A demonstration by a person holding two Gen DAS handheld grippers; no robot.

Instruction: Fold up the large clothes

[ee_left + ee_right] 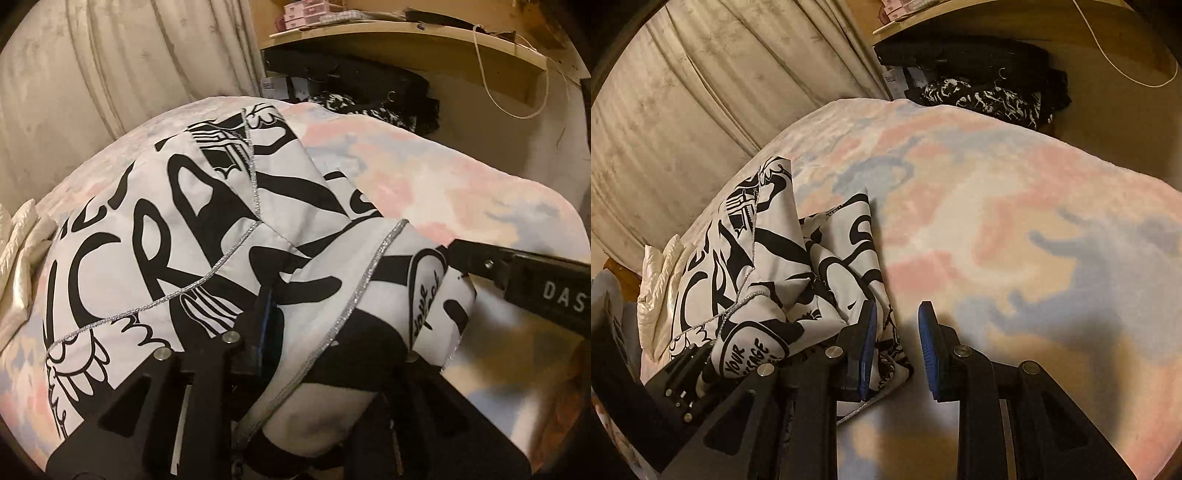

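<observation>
Right claw (895, 347) has its blue pads spread apart, pinching nothing, and the white cloth with big black letters (757, 266) lies bunched just left of it. Left claw (317, 332) is buried in that cloth (207, 236); I cannot tell its grip. Both sit on the soft pink and blue blanket (1015, 221).

The white fabric garment with bold black lettering and silver-stitched seams (177, 236) lies crumpled and partly folded on the pastel blanket (997, 206).

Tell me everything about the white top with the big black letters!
The garment is white cloth with big black letters, drawings and silvery stitched seams. It lies rumpled and partly folded over itself on the pink and blue blanket. One bunched edge drapes over the left gripper; the right gripper stands open beside it.
</observation>
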